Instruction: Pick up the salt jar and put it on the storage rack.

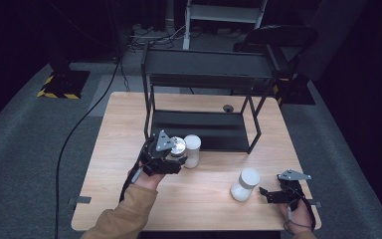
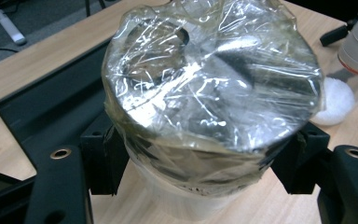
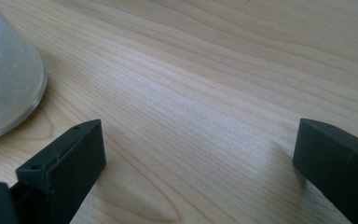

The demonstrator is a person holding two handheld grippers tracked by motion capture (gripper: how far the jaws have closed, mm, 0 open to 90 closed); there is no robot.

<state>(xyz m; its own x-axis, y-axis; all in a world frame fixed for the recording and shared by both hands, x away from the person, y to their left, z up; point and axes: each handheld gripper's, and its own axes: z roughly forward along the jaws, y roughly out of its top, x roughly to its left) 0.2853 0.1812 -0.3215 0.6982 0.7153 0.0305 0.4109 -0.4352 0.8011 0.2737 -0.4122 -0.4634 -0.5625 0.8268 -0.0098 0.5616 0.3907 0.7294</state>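
Dark room, grey carpet; wooden bench (image 1: pixel 129 114) carries black shelf rack (image 1: pixel 204 74). Left hand-held gripper (image 1: pixel 171 152) clamps film-wrapped jar (image 2: pixel 209 93) by its sides, top clear, just before rack, beside second white jar (image 1: pixel 192 149); likely shelving. Right hand-held gripper (image 1: pixel 271 195) released, resting near third jar (image 1: pixel 244 184).

Foil-topped white jar (image 2: pixel 209 88), film-wrapped, upright, clamped between left gripper (image 1: pixel 171 152) jaws, above table.

Left gripper (image 1: pixel 175 149): jaws clamped tight, load between them — raised off the table, pointing away from the person.
Left forearm: tan sleeve, angled in from the bottom edge.
Right gripper (image 1: pixel 263 193): jaws spread wide, nothing between — low, pointing left.
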